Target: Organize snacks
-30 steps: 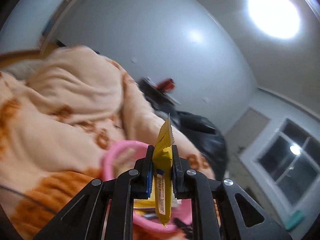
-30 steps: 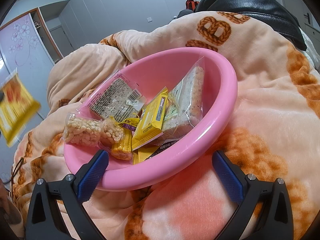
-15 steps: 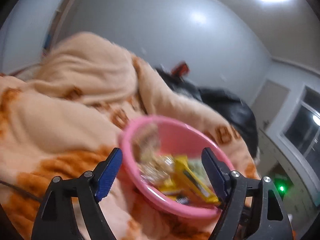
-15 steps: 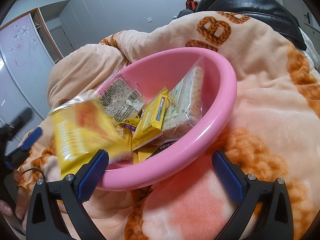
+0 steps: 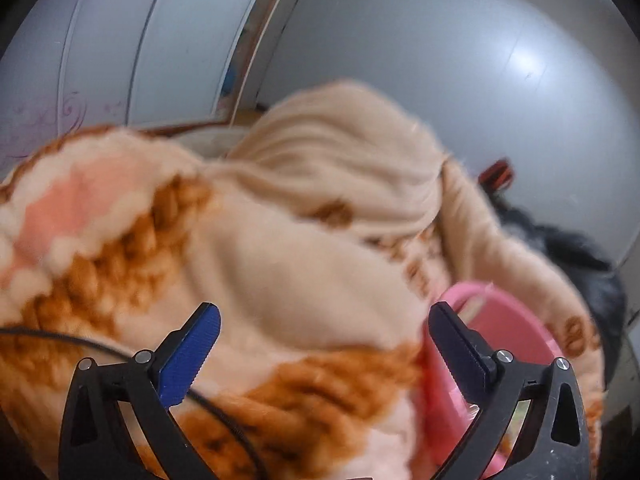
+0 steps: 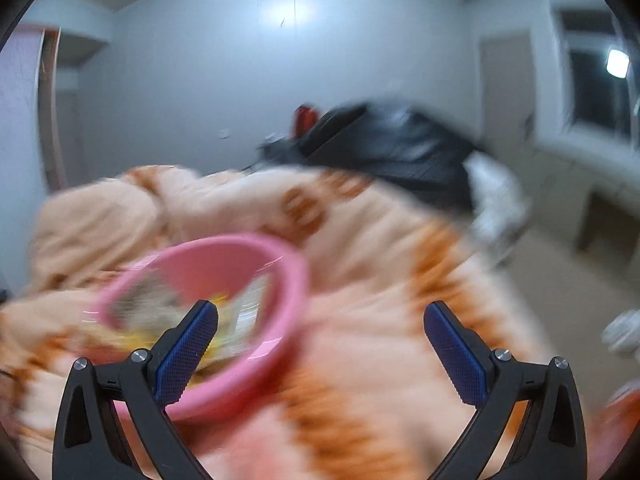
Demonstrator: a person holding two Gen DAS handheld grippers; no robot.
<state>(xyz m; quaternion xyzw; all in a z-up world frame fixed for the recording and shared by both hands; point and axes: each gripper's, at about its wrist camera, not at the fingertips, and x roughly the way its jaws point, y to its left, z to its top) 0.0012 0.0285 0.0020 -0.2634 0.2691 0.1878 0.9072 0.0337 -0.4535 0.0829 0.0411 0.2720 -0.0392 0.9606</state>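
**Both claws empty, snacks in the pink bowl**

Left claw [image 5: 324, 344] is opening its jaws wide, and nothing is between them. Only the fluffy blanket [image 5: 280, 264] shows through the gap. The right claw [image 6: 320, 340] is spread wide too, and it holds nothing.

Snack packets [image 6: 240, 312] sit inside the pink bowl [image 6: 288, 280]. In the right view the bowl is low on the left, with the claw's left finger in front of it. In the left view only its rim [image 5: 472, 292] peeks out behind the right finger. The bowl rests on the blanket, which is soft and lumpy. Both views are blurry, so I cannot tell one packet from another.

I think the packets are very light. They look like thin plastic bags, so they are likely crinkly and slippery. What is inside could crumble if squeezed hard. A good place to hold a packet would be its flat sealed edge, pinched gently. The fat middle may crush.

The bowl looks like hard, smooth plastic. It could tip or slide on the squashy blanket if a claw pushes its side. Its rim looks like the best place to grab it.

A thin black cord [image 5: 60, 336] lies across the blanket near the left claw, and a dark coat [image 6: 400, 156] lies at the far end.
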